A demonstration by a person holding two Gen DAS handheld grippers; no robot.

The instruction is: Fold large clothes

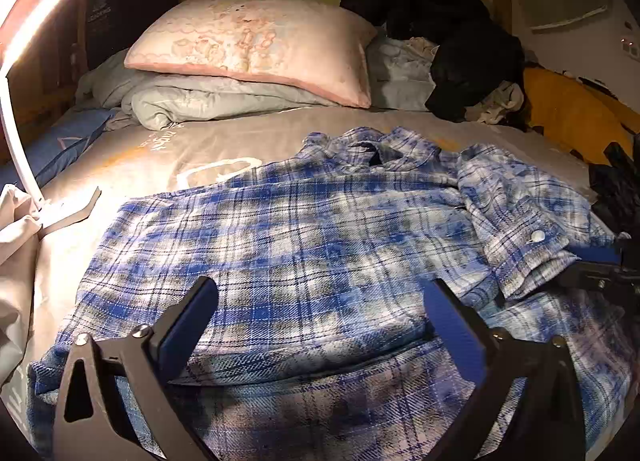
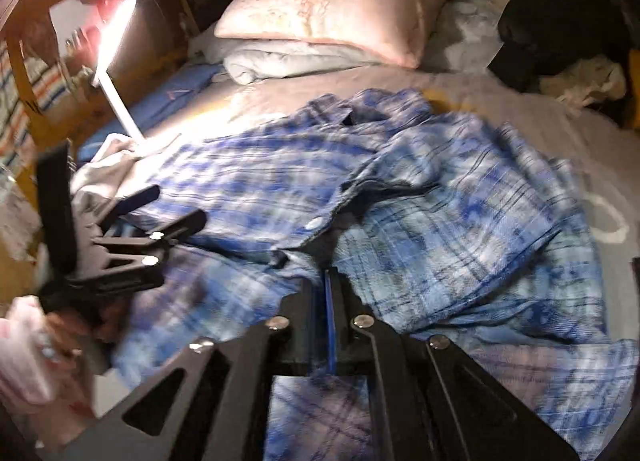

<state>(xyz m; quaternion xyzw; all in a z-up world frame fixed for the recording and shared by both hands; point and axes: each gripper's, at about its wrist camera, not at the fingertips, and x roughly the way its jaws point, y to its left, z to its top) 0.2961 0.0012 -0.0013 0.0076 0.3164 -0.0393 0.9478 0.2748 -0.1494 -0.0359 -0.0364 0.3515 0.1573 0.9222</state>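
Observation:
A blue and white plaid shirt point(image 1: 304, 229) lies spread on the bed, collar toward the pillow, with one sleeve folded across its right side point(image 1: 520, 221). My left gripper point(image 1: 320, 293) is open just above the shirt's lower part, holding nothing. It also shows in the right wrist view point(image 2: 176, 205) at the left, over the shirt's edge. My right gripper point(image 2: 328, 281) is shut on the plaid shirt point(image 2: 440, 201), pinching the cloth near the sleeve cuff. It shows at the right edge of the left wrist view point(image 1: 580, 261). The right wrist view is blurred.
A pink pillow point(image 1: 256, 45) lies on a folded grey blanket point(image 1: 208, 97) at the head of the bed. Dark clothes point(image 1: 460, 41) and a yellow cloth point(image 1: 568, 109) are piled at the back right. A lit white lamp point(image 1: 20, 109) stands at the left edge.

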